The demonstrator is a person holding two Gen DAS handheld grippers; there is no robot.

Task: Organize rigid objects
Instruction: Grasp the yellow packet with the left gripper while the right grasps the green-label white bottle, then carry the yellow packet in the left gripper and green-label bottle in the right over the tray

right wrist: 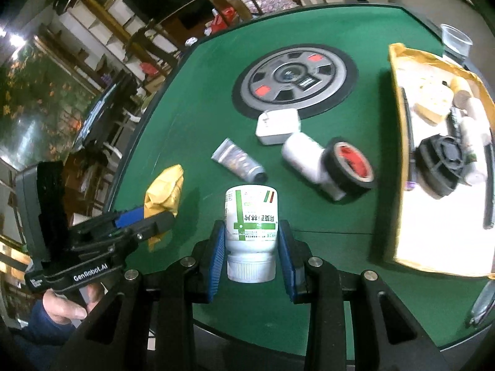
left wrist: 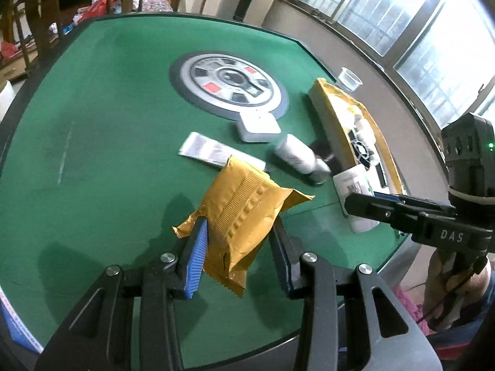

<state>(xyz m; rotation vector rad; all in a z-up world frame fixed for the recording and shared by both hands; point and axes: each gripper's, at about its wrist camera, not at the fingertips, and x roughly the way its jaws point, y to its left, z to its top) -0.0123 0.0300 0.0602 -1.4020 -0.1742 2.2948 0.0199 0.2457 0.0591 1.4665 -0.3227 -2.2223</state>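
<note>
My left gripper point(left wrist: 239, 225) is shut on a gold foil packet point(left wrist: 241, 213), held above the green table point(left wrist: 108, 123). The same packet point(right wrist: 165, 190) shows at the left of the right wrist view, in the left gripper point(right wrist: 148, 219). My right gripper point(right wrist: 251, 232) is shut on a white pill bottle point(right wrist: 251, 219) with green print, cap toward the camera. That bottle point(left wrist: 355, 191) and the right gripper point(left wrist: 365, 205) appear at the right of the left wrist view. On the felt lie a white charger point(right wrist: 278, 125), a silver tube point(right wrist: 238, 160), a white bottle point(right wrist: 306, 156) and a black tape roll point(right wrist: 351, 164).
A yellow-rimmed box point(right wrist: 399, 142) at the right holds several items, among them a black round part point(right wrist: 442, 164). A clear plastic cup point(right wrist: 456, 41) stands behind it. A round grey hub point(right wrist: 294, 82) sits in the table's middle. A person's hand point(right wrist: 65, 306) grips the left handle.
</note>
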